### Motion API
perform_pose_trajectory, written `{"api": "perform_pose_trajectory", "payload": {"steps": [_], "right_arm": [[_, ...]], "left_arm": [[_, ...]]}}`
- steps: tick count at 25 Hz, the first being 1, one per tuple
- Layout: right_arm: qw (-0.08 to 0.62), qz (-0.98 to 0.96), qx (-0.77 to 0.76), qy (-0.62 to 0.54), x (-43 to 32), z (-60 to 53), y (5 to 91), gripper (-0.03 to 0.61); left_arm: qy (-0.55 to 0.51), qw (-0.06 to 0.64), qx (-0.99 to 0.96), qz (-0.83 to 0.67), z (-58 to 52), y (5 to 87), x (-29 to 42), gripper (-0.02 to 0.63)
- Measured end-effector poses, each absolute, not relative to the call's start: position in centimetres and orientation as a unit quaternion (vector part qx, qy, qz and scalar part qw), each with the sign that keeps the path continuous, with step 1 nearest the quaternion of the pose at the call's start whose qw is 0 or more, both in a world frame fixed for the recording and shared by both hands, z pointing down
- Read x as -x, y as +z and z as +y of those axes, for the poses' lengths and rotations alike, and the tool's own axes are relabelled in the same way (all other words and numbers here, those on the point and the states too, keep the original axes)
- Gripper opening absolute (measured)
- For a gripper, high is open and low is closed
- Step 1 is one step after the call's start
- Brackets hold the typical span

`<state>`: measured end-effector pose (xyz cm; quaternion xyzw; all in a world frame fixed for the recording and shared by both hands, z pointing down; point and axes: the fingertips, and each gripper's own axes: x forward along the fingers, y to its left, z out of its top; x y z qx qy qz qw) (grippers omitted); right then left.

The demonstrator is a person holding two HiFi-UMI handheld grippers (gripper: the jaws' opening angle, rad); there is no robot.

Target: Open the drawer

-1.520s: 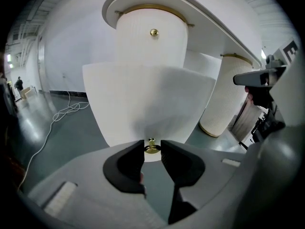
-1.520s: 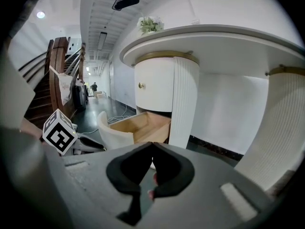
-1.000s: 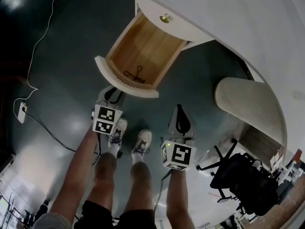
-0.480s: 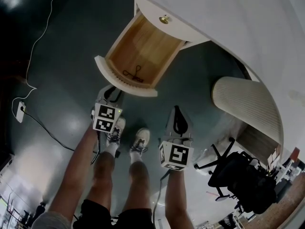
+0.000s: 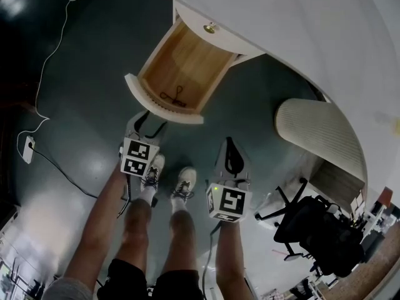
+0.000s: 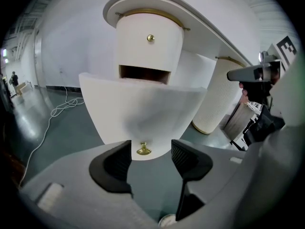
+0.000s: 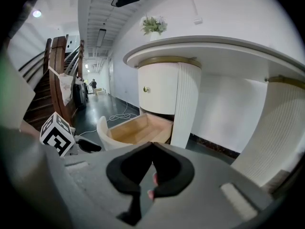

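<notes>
Just spread left tool [image 6: 150, 148] wide round open drawer's [image 6: 143, 111] brass knob [image 6: 143, 150], untouched; right tool [image 7: 152, 147] shut on nothing, over bare floor [image 5: 81, 92].

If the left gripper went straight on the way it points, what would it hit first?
Probably the brass knob on the front of the open drawer. The left gripper, whose jaws have just opened, has it in line between them, untouched; depth is unclear.

Your left gripper [image 6: 151, 152]: jaws just opened wide, clamping nothing | your right gripper [image 7: 152, 147]: jaws together | both angled downward
</notes>
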<state>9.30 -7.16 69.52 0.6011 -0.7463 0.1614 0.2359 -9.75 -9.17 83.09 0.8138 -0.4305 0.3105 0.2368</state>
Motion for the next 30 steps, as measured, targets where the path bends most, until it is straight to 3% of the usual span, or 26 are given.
{"api": "perform_pose_trajectory", "payload": {"steps": [19,30], "right_arm": [[0.213,-0.758,-0.603,0.125,-8.4,-9.8,56.6,0.005],[0.172,-0.767,-0.609,0.108,-8.1,-11.6,44.3,0.004]], "left_arm": [[0.250,0.205,-0.810,-0.489,-10.9,66.8,11.7,0.256],[0.194,0.149,-0.805,-0.540,-13.4,49.4,12.8,0.230]]}}
